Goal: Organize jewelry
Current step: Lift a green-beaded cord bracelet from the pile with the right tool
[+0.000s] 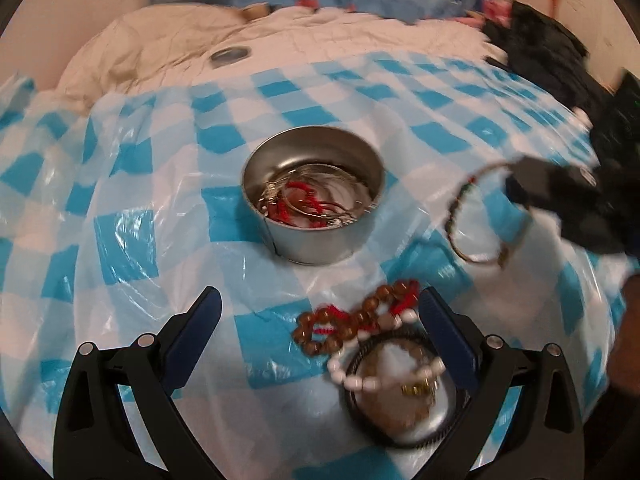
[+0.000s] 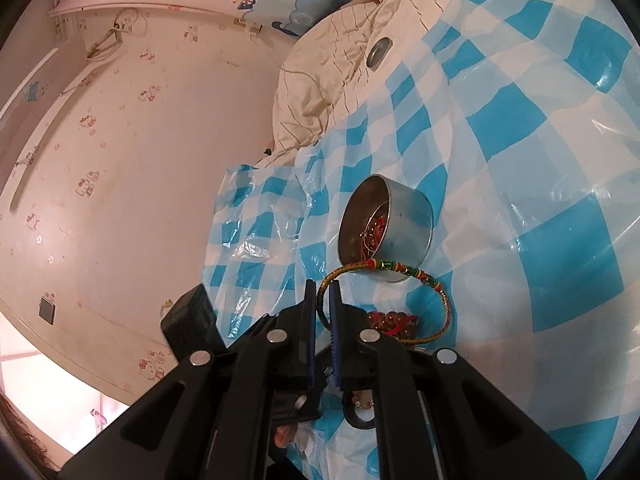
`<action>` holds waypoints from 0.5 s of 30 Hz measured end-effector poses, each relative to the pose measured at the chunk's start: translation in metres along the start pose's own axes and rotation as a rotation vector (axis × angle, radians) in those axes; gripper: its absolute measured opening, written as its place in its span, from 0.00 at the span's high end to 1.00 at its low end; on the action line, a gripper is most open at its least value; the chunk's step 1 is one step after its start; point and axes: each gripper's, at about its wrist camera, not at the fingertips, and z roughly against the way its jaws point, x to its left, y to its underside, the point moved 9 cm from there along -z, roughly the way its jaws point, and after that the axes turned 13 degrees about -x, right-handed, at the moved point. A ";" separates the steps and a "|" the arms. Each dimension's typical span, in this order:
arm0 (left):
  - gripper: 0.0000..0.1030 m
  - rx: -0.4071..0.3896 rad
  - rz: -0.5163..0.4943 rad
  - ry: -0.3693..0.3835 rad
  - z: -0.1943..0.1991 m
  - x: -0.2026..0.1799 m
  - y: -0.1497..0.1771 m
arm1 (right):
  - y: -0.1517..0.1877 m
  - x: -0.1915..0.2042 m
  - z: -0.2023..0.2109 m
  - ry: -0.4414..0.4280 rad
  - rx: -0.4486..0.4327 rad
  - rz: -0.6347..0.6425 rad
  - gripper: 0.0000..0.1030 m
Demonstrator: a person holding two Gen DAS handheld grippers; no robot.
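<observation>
A round metal tin [image 1: 312, 240] stands on the checked sheet, with red cord and silver rings inside. My left gripper [image 1: 318, 294] is open, low over a pile of jewellery: a brown bead bracelet [image 1: 320, 332], a white bead bracelet [image 1: 348, 376] and a round black-rimmed case [image 1: 400, 412]. Nothing is between its pads. My right gripper [image 2: 322, 286] is shut on a braided multicolour bracelet [image 2: 444, 296], whose loop hangs in front of the tin [image 2: 408, 220]. From the left wrist view, that gripper [image 1: 516, 178] and the bracelet [image 1: 454, 220] hover to the right of the tin.
A blue and white checked plastic sheet [image 1: 120, 240] covers a bed, with a cream quilt [image 1: 160, 40] behind it. A small round lid [image 1: 230, 56] lies on the quilt. Dark clothing [image 1: 540, 52] is piled at the far right. A patterned wall [image 2: 120, 160] borders the bed.
</observation>
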 end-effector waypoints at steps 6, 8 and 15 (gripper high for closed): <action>0.08 0.005 -0.166 0.075 0.021 -0.023 0.022 | -0.001 0.002 0.003 -0.011 0.001 -0.001 0.92; 0.08 0.018 -0.186 0.087 0.018 -0.031 0.029 | 0.001 0.003 0.001 -0.011 0.007 0.000 0.92; 0.08 -0.010 -0.205 0.091 0.020 -0.039 0.028 | 0.003 0.003 0.000 -0.007 0.011 -0.001 0.92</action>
